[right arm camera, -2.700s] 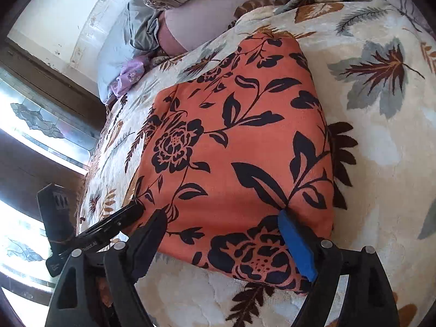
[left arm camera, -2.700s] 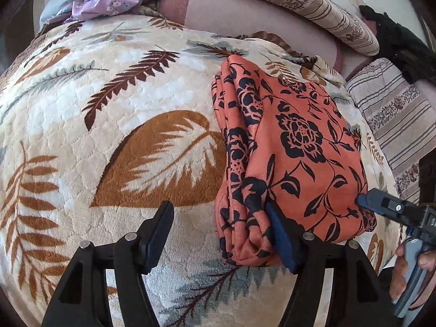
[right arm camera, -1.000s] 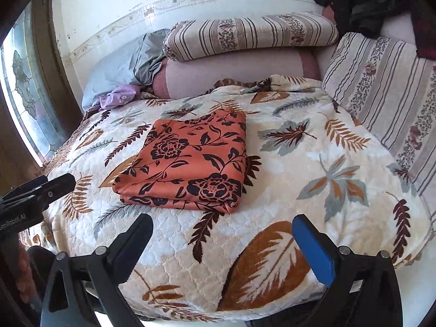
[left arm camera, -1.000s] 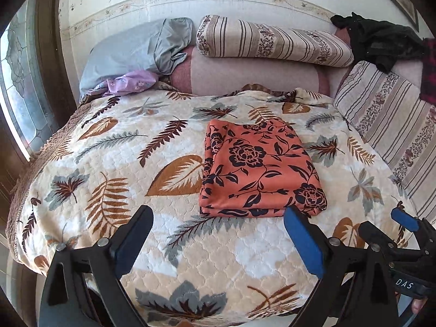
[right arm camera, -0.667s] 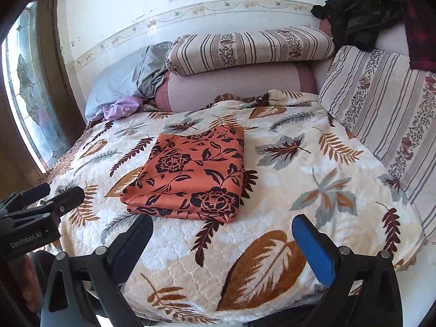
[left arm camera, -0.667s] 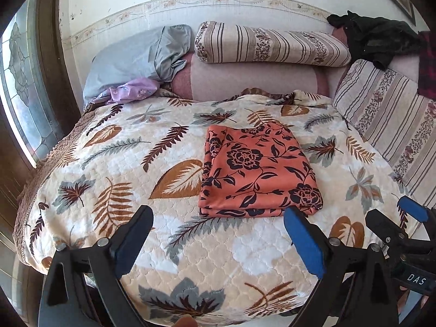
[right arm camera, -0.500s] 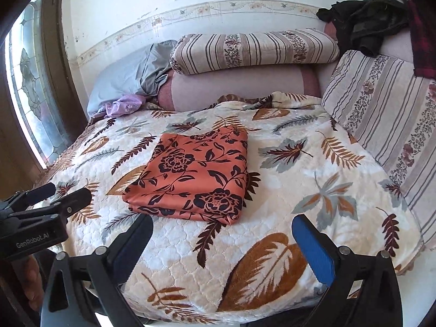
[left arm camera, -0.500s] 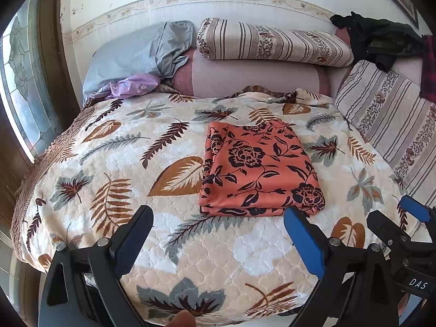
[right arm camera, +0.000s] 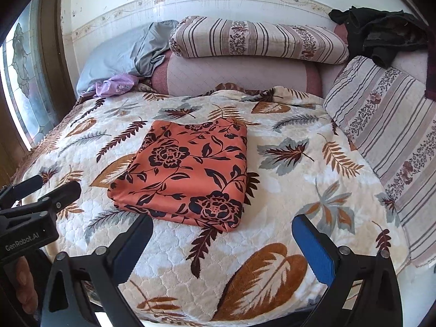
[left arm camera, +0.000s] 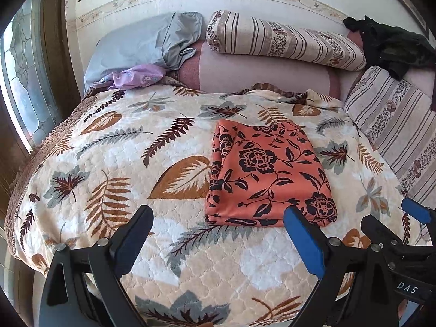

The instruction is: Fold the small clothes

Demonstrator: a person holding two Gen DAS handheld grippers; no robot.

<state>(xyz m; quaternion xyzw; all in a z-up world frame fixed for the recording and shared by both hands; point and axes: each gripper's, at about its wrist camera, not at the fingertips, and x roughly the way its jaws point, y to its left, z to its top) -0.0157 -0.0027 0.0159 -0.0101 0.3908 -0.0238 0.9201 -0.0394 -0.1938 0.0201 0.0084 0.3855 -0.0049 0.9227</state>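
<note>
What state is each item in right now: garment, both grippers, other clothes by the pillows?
Orange floral garment: folded, flat on the blanket.
Left gripper: open, empty.
Right gripper: open, empty.
Purple cloth: crumpled, unfolded.
Black clothing: heaped, unfolded.

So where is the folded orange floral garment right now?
The orange floral garment lies folded flat on the leaf-print bedspread, right of centre in the left wrist view, short of the striped bolster, beyond both open grippers.

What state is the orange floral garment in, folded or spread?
Folded. The orange floral garment lies as a compact rectangle on the leaf-print blanket, layered edges stacked along its near side.
</note>
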